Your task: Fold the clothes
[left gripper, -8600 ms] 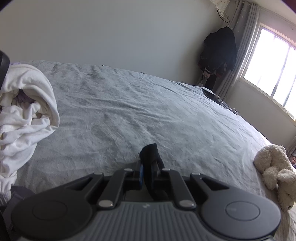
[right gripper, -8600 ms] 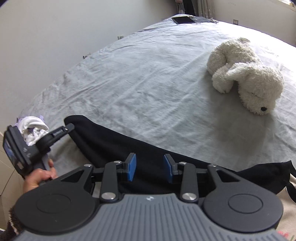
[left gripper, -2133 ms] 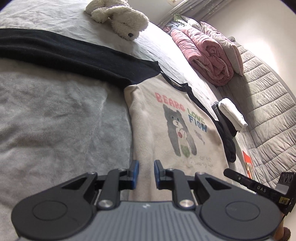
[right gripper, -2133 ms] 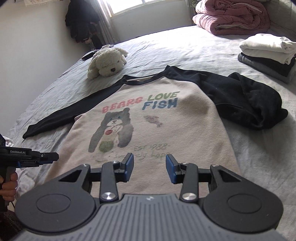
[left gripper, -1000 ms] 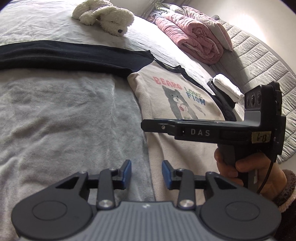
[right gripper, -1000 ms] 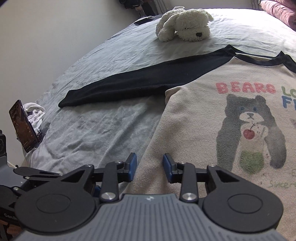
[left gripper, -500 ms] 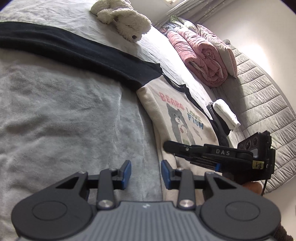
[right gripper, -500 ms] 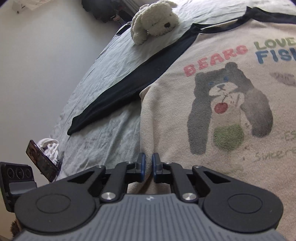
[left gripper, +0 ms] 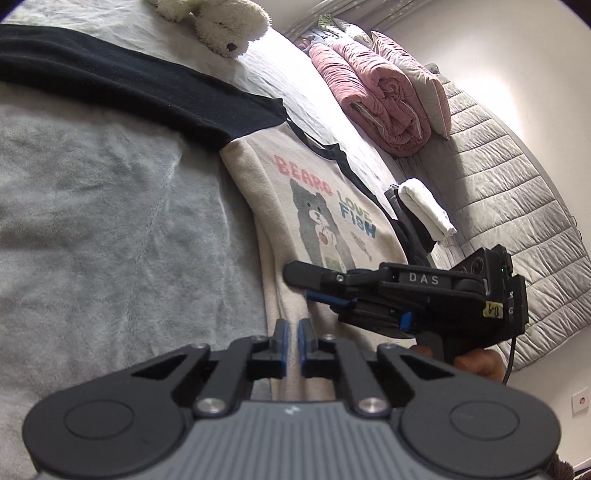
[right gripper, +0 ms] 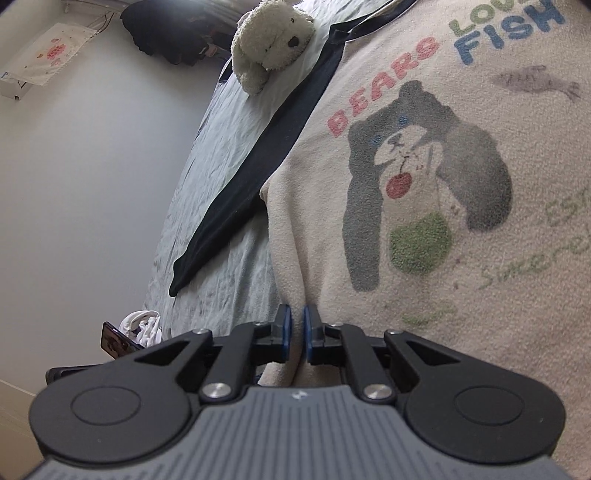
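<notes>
Left gripper (left gripper: 291, 330) and right gripper (right gripper: 296, 324) each pinch the sweatshirt (right gripper: 461, 229) hem, fingers nearly closed; thin bites risk slipping when lifted.

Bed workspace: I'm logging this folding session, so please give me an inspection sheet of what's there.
Surface: grey bedsheet, wrinkled.
Job's things: cream sweatshirt with bear print, lying front up; one black sleeve stretched out flat.
Clutter: plush dog; rolled pink quilt; folded white garment on dark clothes; phone and white cloth at the bed's edge.
Grippers: left gripper and right gripper both pinch the sweatshirt's side edge near the hem.
Cables: a thin black one hangs from the right gripper's handle.
Surroundings: padded headboard, white wall, dark clothes hanging, wall socket.
</notes>
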`<action>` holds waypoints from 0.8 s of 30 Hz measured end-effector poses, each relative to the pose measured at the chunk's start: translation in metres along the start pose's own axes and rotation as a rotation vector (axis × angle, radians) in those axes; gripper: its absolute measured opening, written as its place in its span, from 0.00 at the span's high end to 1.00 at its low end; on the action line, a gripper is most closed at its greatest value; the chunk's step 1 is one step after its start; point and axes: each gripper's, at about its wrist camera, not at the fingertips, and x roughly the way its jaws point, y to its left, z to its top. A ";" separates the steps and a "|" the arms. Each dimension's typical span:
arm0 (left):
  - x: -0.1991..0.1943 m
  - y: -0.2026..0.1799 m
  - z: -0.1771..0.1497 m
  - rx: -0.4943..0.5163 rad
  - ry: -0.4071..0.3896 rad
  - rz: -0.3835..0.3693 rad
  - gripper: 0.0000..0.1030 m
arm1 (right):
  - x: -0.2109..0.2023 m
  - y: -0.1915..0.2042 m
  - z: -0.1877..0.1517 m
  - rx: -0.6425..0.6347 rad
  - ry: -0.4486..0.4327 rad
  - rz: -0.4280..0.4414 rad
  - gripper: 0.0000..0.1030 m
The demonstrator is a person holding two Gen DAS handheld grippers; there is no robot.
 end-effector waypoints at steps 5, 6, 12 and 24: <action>-0.024 -0.015 -0.005 0.076 -0.095 0.077 0.97 | 0.008 0.008 -0.002 -0.015 0.001 0.028 0.90; -0.030 -0.018 -0.006 0.093 -0.114 0.104 0.97 | 0.010 0.011 -0.002 -0.021 0.001 0.038 0.90; -0.045 -0.012 -0.013 0.081 -0.137 0.225 0.97 | 0.022 0.032 -0.004 -0.128 -0.008 0.033 0.81; -0.037 -0.005 -0.019 0.042 -0.101 0.243 0.97 | 0.039 0.080 -0.010 -0.611 -0.138 -0.200 0.85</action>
